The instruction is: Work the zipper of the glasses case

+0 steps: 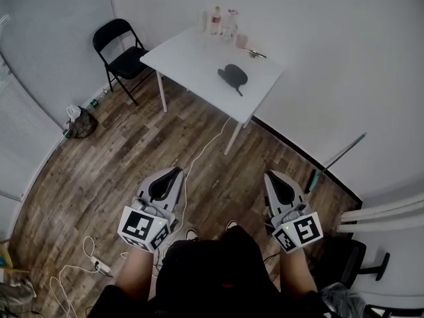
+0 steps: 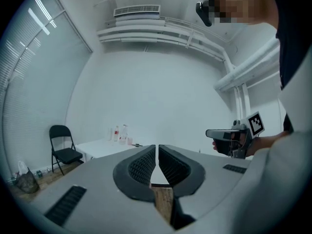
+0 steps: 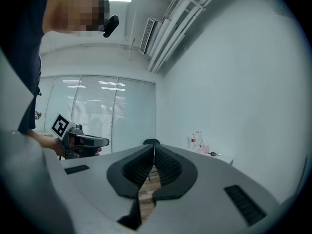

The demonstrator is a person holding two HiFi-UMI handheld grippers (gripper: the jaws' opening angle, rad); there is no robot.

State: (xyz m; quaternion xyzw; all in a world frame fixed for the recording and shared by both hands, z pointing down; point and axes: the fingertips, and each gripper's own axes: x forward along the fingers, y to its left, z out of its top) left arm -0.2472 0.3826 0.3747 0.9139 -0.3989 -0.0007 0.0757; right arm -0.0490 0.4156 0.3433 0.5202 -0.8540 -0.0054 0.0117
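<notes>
The dark glasses case (image 1: pixel 232 75) lies on the white table (image 1: pixel 192 58) across the room, far ahead of both grippers. My left gripper (image 1: pixel 177 170) is held level over the wooden floor, shut with nothing between its jaws (image 2: pixel 156 147). The right gripper (image 1: pixel 269 175) is beside it, also shut and empty (image 3: pixel 154 148). Each gripper shows in the other's view: the right gripper (image 2: pixel 229 136) and the left gripper (image 3: pixel 80 141). The case itself cannot be made out in either gripper view.
Bottles (image 1: pixel 218 21) and a small object (image 1: pixel 255 53) stand at the table's far edge. A black folding chair (image 1: pixel 122 55) is left of the table. On the floor are a bag (image 1: pixel 81 122), a white cable with a power strip (image 1: pixel 99 264), and a mop (image 1: pixel 334 156) against the wall.
</notes>
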